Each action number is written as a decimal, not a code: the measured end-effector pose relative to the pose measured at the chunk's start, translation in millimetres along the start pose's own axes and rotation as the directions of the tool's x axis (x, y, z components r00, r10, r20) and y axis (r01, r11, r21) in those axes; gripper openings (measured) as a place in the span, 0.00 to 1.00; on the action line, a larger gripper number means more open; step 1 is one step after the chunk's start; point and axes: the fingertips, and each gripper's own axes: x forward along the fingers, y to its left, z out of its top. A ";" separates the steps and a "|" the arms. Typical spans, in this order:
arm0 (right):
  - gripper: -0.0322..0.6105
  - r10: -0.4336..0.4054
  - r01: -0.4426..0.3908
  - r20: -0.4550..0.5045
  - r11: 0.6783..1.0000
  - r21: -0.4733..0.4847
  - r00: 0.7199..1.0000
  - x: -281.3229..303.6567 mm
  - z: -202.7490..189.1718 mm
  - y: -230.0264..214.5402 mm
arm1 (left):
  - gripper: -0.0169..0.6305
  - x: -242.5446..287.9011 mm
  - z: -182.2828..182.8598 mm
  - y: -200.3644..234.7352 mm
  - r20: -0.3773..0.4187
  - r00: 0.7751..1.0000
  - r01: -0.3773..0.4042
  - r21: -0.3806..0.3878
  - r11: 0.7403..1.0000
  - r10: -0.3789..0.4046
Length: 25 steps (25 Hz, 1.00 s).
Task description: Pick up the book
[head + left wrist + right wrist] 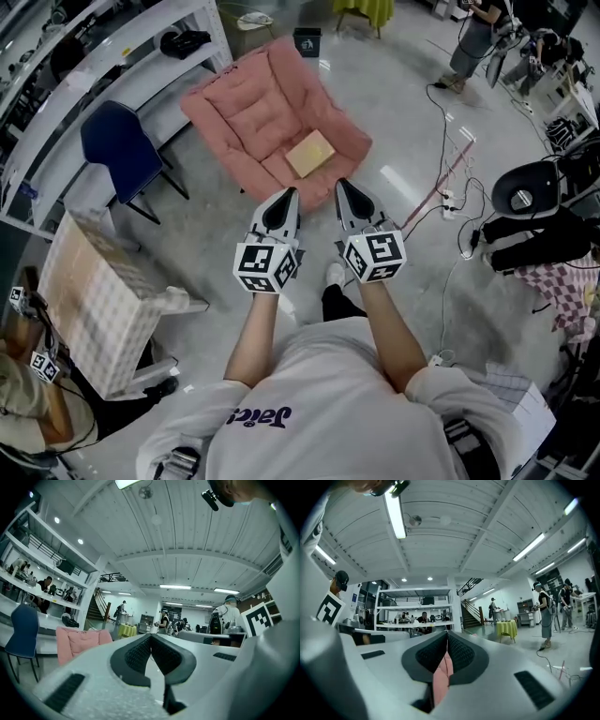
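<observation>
A person stood over a pink cushion [253, 122] spread on the floor, holding the left gripper [291, 193] and the right gripper [341, 185] level and side by side. Each had its jaws pressed together with nothing in them. The pink strip in the gap of the right gripper's own view was only the cushion beyond it. The book [310, 153], a thin tan volume, lay flat and closed on the part of the cushion nearest the person, just ahead of both tips and touched by neither. A blue chair [122, 145] stood well apart to the left. Judged from these views, the book looked light and fairly stiff, its cover plain and perhaps a little slick. The padding under it would likely give when pressed, so a push straight down could sink it rather than lift it. The better hold seemed to be on an edge, with one pad slipped beneath the cover where the cushion yielded. The spine side would be best, so the pages did not fan open, but no view showed which edge that was. The jaws would first have to spread.
</observation>
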 end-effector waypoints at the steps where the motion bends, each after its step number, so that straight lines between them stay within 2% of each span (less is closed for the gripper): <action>1: 0.07 0.010 -0.010 -0.005 1.000 0.009 1.000 12.7 0.3 -10.8 | 0.05 17.1 3.4 3.2 0.004 1.000 0.002 0.004 1.000 -0.002; 9: 0.07 0.065 -0.066 0.004 0.996 0.052 0.998 103.8 14.7 -94.7 | 0.05 138.4 8.8 30.1 -0.008 1.000 -0.004 0.042 0.999 0.004; 15: 0.07 0.098 -0.091 -0.067 0.989 0.113 0.993 158.6 -15.3 -142.7 | 0.05 208.7 -3.1 48.4 -0.021 1.000 -0.001 0.047 0.999 0.002; 20: 0.07 0.098 -0.076 -0.134 0.985 0.154 0.986 183.5 -49.3 -161.0 | 0.05 238.6 -46.1 77.5 -0.144 0.989 -0.015 0.031 0.999 0.020; 25: 0.07 0.074 -0.023 -0.243 0.978 0.205 0.967 209.8 -98.4 -186.8 | 0.05 272.9 -97.1 116.9 -0.283 0.959 -0.006 0.007 1.000 0.008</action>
